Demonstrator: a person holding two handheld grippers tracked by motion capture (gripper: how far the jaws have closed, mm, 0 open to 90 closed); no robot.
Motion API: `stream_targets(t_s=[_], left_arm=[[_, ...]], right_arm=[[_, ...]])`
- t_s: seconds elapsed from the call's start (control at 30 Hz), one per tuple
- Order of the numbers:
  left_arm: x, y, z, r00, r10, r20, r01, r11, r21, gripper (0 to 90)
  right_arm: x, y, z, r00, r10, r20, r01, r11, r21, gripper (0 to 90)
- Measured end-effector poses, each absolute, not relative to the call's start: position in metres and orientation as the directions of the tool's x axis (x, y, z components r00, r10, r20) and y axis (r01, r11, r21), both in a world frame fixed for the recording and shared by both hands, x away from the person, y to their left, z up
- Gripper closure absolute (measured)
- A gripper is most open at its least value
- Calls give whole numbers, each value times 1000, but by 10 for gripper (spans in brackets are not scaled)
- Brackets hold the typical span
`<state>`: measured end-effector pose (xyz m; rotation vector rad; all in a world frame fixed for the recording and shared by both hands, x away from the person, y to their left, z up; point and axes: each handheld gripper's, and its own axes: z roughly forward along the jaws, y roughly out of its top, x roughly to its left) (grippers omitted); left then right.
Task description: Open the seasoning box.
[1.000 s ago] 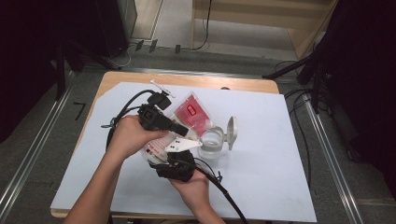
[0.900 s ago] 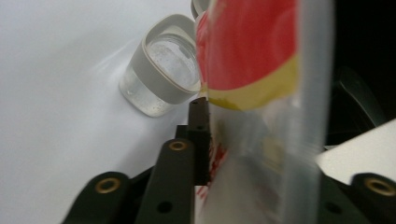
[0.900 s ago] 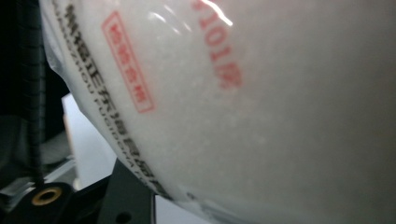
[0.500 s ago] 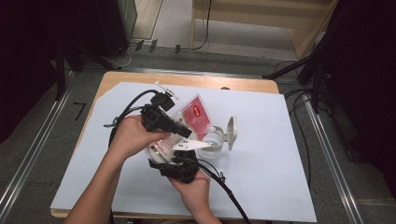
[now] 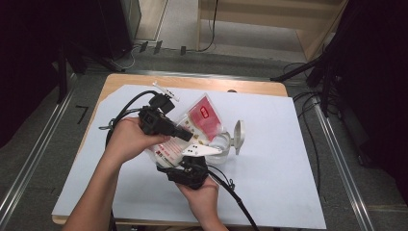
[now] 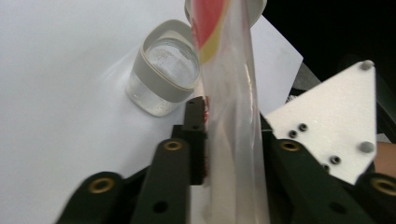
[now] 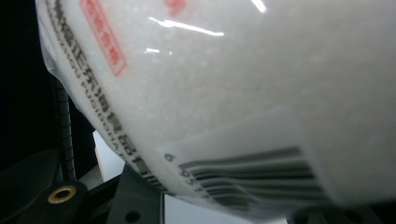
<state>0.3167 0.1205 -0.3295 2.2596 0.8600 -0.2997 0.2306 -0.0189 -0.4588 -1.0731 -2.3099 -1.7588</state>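
A clear plastic bag (image 5: 204,115) of white grains, with a red label, hangs tilted above the table between both grippers. My left gripper (image 5: 187,136) comes in from the left. Its jaws have just been closing and pinch the bag's flat upper film (image 6: 233,116). My right gripper (image 5: 190,162), with its grey plate (image 6: 331,126), is under the bag's full lower end (image 7: 233,93), which bulges over its jaws; they closed a little. An open glass jar (image 6: 163,74) with a grey rim stands just beyond, its flip lid (image 5: 238,134) raised.
A white sheet (image 5: 279,159) covers most of the wooden table (image 5: 120,79). Black cables (image 5: 122,108) loop off the left gripper at the table's left. Another cable (image 5: 235,197) trails from the right gripper toward the near edge.
Both hands stay almost where they were. The bag and the right gripper's grey plate have shifted slightly to the right, toward the jar.
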Motion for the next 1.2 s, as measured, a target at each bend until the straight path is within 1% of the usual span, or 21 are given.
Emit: stream_targets(t_s=[0.07,0.2,0.33,0.47,0.67,0.77,0.8,0.83,0.87,0.9,1.0,1.13,1.2], left_arm=[[318,122,-331,737,504,-450,675,-535,508,818],[319,119,-332,741,508,-439,671,-541,506,828],[317,113,-332,743,510,-434,670,-550,499,832],[315,108,-330,748,524,-407,662,-544,516,823],[314,108,-329,736,535,-415,673,-507,539,816],[315,107,-329,735,534,-418,673,-503,542,810],[315,108,-329,731,533,-426,678,-498,541,805],[315,108,-329,731,533,-426,678,-498,541,798],[315,108,-328,734,525,-430,675,-493,549,786],[315,109,-327,736,520,-434,673,-490,554,773],[314,112,-324,734,513,-445,675,-482,558,729],[313,117,-321,734,537,-417,672,-483,561,715],[312,119,-319,726,538,-428,681,-478,555,706]], right_arm=[[229,-18,-457,-774,499,390,516,139,845,618],[224,-12,-456,-796,520,310,463,193,865,622],[218,-3,-453,-819,522,239,416,251,874,585],[219,-2,-451,-816,505,282,441,226,869,550],[224,-3,-447,-799,487,353,487,177,856,542],[225,-4,-445,-789,481,382,512,170,842,569],[226,-4,-445,-788,479,386,515,171,840,592],[226,-4,-445,-788,479,386,515,171,840,592],[228,-6,-444,-783,471,406,529,163,833,621],[229,-7,-444,-777,466,423,542,153,826,622],[229,-9,-443,-769,471,432,545,129,828,629],[230,-13,-444,-762,471,445,552,113,826,632],[229,-13,-445,-761,462,456,560,112,821,632]])
